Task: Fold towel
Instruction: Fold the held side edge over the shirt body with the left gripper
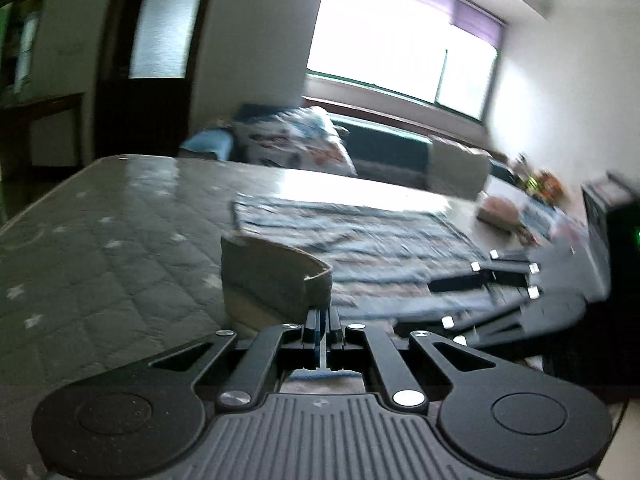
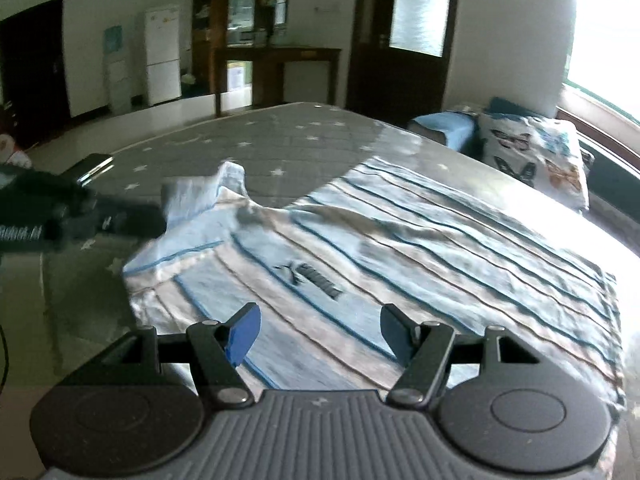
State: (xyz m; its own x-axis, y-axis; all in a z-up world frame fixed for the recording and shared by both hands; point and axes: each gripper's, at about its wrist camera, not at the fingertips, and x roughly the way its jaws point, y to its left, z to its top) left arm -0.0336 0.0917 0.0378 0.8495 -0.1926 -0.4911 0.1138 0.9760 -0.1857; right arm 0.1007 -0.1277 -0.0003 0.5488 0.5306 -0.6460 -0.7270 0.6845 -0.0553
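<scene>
A blue and beige striped towel (image 2: 400, 248) with a dark logo lies spread on a grey quilted mattress (image 2: 280, 140) with white stars. My left gripper (image 1: 323, 316) is shut on one towel corner (image 1: 276, 276), which curls up just ahead of the fingers. In the right wrist view the same left gripper (image 2: 100, 216) reaches in from the left, pinching the lifted corner (image 2: 200, 196). My right gripper (image 2: 320, 332) is open, hovering over the near edge of the towel with nothing between its fingers. It shows blurred at the right of the left wrist view as the right gripper (image 1: 512, 284).
A butterfly-print pillow (image 2: 532, 156) and a blue cushion (image 2: 444, 128) lie past the mattress's far right side, under a bright window (image 1: 400, 48). Small boxes and clutter (image 1: 500, 210) sit at the mattress's far end. A white fridge (image 2: 162, 56) and a dark door (image 2: 400, 40) stand behind.
</scene>
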